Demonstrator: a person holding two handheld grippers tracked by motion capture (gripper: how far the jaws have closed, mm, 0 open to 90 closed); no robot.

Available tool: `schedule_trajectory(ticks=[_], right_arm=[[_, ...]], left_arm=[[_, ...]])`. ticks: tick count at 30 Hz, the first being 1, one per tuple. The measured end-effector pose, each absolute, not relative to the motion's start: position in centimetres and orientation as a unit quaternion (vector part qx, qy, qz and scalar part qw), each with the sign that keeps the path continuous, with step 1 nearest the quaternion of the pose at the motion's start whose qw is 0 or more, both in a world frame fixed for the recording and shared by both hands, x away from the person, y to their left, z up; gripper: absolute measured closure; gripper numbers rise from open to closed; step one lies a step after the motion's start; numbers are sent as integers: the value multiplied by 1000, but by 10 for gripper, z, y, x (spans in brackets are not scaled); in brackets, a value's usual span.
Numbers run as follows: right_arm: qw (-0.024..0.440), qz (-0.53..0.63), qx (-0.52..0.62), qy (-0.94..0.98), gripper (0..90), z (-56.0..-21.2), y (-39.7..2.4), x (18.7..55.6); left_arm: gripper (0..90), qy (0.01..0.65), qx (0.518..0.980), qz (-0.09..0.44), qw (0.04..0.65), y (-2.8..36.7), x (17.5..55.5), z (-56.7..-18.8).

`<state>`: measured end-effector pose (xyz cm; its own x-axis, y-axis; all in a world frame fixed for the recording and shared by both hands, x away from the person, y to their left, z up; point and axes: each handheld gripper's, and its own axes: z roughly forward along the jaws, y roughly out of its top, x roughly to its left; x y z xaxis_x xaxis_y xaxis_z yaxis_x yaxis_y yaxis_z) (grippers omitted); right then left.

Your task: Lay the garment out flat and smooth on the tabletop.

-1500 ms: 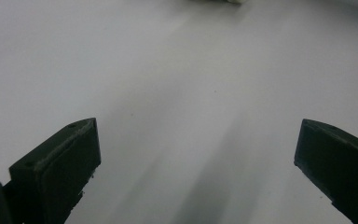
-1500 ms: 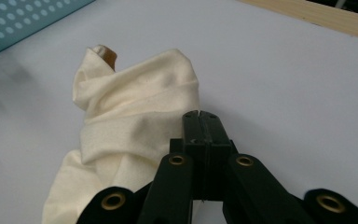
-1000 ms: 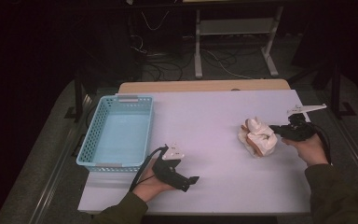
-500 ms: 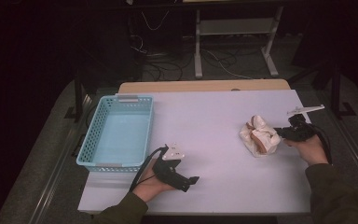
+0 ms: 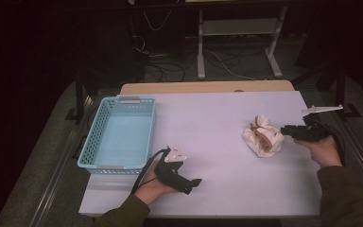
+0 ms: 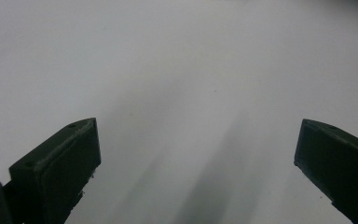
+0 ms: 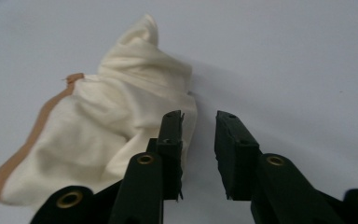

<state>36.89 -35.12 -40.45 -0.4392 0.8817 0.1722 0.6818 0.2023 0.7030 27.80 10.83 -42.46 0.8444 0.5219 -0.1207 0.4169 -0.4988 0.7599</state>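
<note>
No transfer appears to have been made: the left gripper [image 5: 196,181] rests on the white worktop [image 5: 217,123] just off the near right corner of the light-blue perforated plastic basket [image 5: 120,132], jaws spread wide with nothing between them. Well right of the basket, the right gripper [image 7: 198,140] has its jaws slightly apart, beside the crumpled cream cloth with tan trim [image 7: 107,135], gripping nothing. Count: one basket, one cloth, two grippers.

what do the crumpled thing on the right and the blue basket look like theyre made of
The crumpled thing looks like soft cream cloth, matte, with a tan band along one edge; its loose folds and creases suggest woven or knit fabric. The blue basket looks like moulded plastic, light blue with a slight sheen; its walls are a regular lattice of small holes, its floor smooth.
</note>
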Motion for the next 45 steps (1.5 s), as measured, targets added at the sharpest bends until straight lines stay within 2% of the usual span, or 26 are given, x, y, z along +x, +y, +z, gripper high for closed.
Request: schedule_trajectory(ticks=[5, 16, 27, 45], right_arm=[[139, 382, 510, 758, 610, -393, -354, 363], [127, 398, 484, 769, 500, -373, -339, 352], [113, 393, 451, 793, 490, -366, -310, 348], [96, 364, 432, 820, 522, -385, -266, 363]], left_arm=[[0, 272, 863, 62, 420, 108, 278, -425], [0, 272, 863, 63, 421, 108, 278, -425], [0, 271, 864, 62, 420, 108, 278, -425], [0, 270, 864, 62, 421, 108, 279, -425]])
